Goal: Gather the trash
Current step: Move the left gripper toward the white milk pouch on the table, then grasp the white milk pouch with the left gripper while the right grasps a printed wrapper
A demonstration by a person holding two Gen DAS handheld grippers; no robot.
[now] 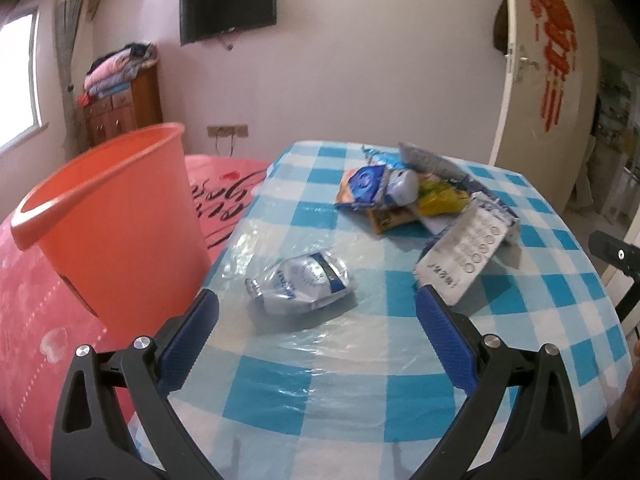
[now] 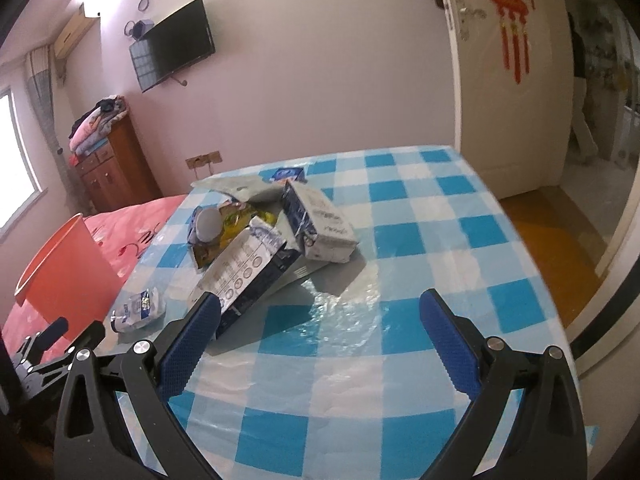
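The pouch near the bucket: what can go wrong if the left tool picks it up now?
1. The pouch is flat and crumpled on a glossy cloth; the open left tool may slip or pinch the cloth.
2. The bucket stands close; the tool may knock it.

Both wrist views look forward over one checked table (image 1: 360, 360)

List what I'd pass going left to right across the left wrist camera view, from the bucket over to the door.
Orange bucket → crushed silver-blue pouch lying alone on the checked tablecloth → pile of wrappers and cartons → white door with red decoration.
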